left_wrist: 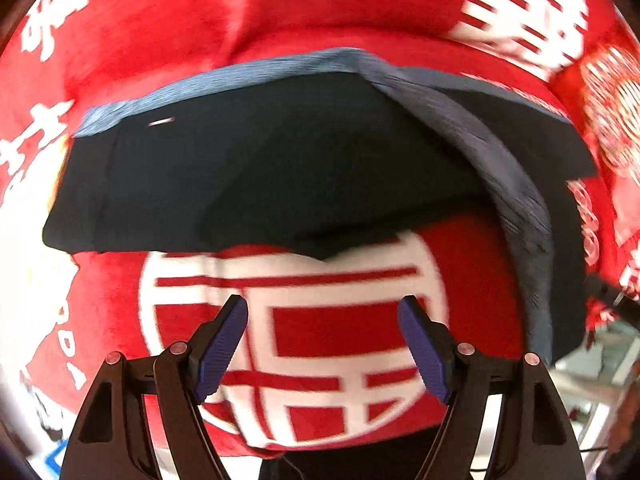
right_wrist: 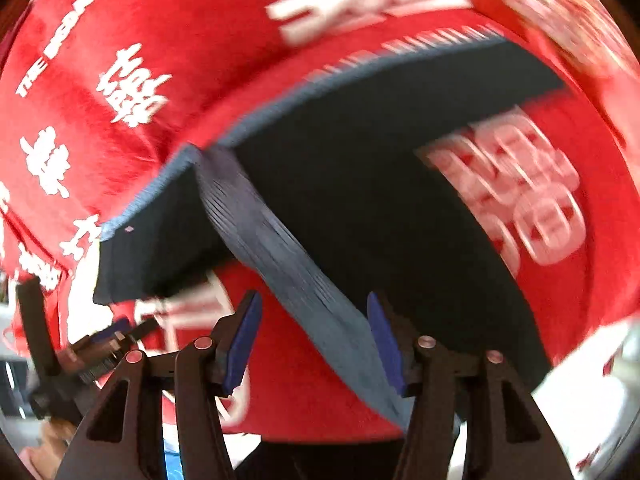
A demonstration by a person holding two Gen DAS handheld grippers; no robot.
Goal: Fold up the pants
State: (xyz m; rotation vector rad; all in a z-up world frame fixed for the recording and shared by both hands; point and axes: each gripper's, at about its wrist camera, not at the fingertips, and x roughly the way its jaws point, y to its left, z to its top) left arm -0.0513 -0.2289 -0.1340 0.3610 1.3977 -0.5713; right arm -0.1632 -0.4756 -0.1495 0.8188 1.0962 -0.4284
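Note:
Dark navy pants (left_wrist: 260, 160) lie folded on a red cloth, with a ribbed grey-blue waistband (left_wrist: 516, 200) curving down their right side. My left gripper (left_wrist: 323, 300) hangs open over the cloth just in front of the pants' near edge, with nothing between its fingers. In the right wrist view the pants (right_wrist: 360, 184) spread across the middle, and the waistband (right_wrist: 288, 256) runs diagonally down between the fingers of my right gripper (right_wrist: 314, 296). The band lies against the right pad (right_wrist: 384, 344) while the left pad stands clear of it, so the jaws are open. The picture is blurred.
A red cloth (left_wrist: 140, 28) printed with large white characters and a white circle emblem (left_wrist: 320, 340) covers the surface. Its near edge drops off at the bottom (left_wrist: 256, 452). The other gripper's dark frame (right_wrist: 80, 348) shows at the lower left of the right wrist view.

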